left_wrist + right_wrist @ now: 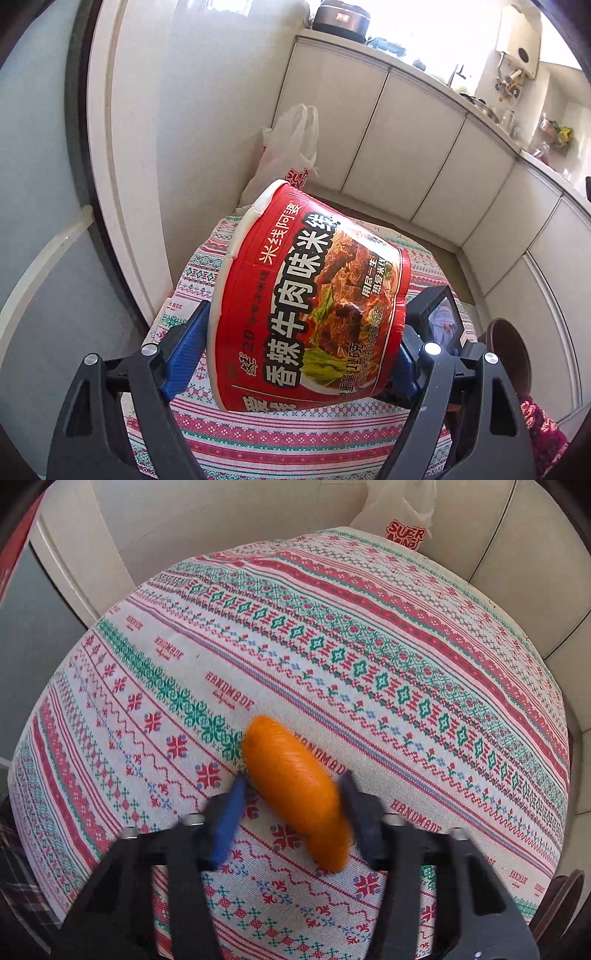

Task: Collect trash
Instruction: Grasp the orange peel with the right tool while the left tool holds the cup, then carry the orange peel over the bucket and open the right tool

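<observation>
Left tongs (306,332): pinching the red instant rice-noodle bowl (306,291) sideways, lifted above the surface (280,435) for carrying.
Right tongs (291,808): straddling the orange peel (295,790) lying near the surface's (369,646) front edge; whether the pads are pressing, I cannot tell.

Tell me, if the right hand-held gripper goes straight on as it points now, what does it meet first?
Probably the orange object, already lying between the right hand-held gripper's fingers; just behind it is the patterned tablecloth.
</observation>
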The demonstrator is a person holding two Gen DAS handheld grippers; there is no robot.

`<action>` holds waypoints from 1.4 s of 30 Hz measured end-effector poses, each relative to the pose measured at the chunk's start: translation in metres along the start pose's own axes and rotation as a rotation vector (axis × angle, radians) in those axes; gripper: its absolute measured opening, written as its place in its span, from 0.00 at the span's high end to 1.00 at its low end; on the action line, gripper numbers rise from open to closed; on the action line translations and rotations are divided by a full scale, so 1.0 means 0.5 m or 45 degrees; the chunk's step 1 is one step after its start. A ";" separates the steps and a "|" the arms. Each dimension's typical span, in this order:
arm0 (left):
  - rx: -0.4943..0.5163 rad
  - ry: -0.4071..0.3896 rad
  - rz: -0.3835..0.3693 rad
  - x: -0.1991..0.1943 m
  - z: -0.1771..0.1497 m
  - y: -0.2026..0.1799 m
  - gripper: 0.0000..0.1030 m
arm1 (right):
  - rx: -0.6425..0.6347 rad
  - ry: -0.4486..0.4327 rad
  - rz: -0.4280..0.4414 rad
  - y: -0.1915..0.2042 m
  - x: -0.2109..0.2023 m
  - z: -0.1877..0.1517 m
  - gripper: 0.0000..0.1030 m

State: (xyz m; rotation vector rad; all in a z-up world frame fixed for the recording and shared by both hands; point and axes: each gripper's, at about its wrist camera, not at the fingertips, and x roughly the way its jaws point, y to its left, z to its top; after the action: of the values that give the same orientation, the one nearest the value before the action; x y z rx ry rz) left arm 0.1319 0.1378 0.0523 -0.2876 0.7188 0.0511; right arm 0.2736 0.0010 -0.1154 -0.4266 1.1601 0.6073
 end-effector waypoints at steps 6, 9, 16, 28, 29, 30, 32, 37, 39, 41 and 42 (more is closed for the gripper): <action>0.013 0.012 -0.007 0.012 0.004 -0.006 0.21 | 0.009 -0.005 0.017 -0.003 -0.004 0.003 0.76; 0.020 0.015 -0.010 0.020 0.006 -0.007 0.21 | 0.016 -0.018 0.018 -0.002 -0.011 -0.001 0.83; 0.020 0.021 -0.035 0.030 0.005 -0.003 0.21 | 0.058 -0.142 -0.051 -0.019 -0.093 -0.010 0.85; 0.096 0.032 -0.131 0.047 -0.014 -0.089 0.21 | 0.409 -0.598 -0.410 -0.190 -0.405 -0.094 0.85; 0.111 0.033 -0.141 0.047 -0.018 -0.103 0.21 | 0.459 -0.639 -0.464 -0.208 -0.431 -0.112 0.85; 0.127 0.033 -0.149 0.048 -0.021 -0.118 0.21 | 0.511 -0.675 -0.514 -0.229 -0.455 -0.132 0.85; 0.162 0.032 -0.160 0.051 -0.030 -0.148 0.21 | 0.600 -0.729 -0.603 -0.263 -0.489 -0.165 0.85; 0.225 0.036 -0.187 0.059 -0.049 -0.209 0.21 | 0.867 -0.848 -0.845 -0.347 -0.552 -0.270 0.84; 0.246 0.044 -0.198 0.065 -0.056 -0.232 0.21 | 0.971 -0.881 -0.935 -0.377 -0.560 -0.313 0.84; 0.263 0.050 -0.208 0.070 -0.062 -0.251 0.21 | 1.070 -0.893 -1.017 -0.405 -0.560 -0.353 0.83; 0.271 0.052 -0.212 0.071 -0.064 -0.259 0.21 | 1.112 -0.889 -1.055 -0.418 -0.556 -0.370 0.83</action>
State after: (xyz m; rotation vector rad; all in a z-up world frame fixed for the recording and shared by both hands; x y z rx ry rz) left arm 0.1566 0.0028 0.0373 -0.1440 0.7316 -0.1893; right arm 0.2004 -0.3324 0.0810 0.0922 0.4068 -0.4712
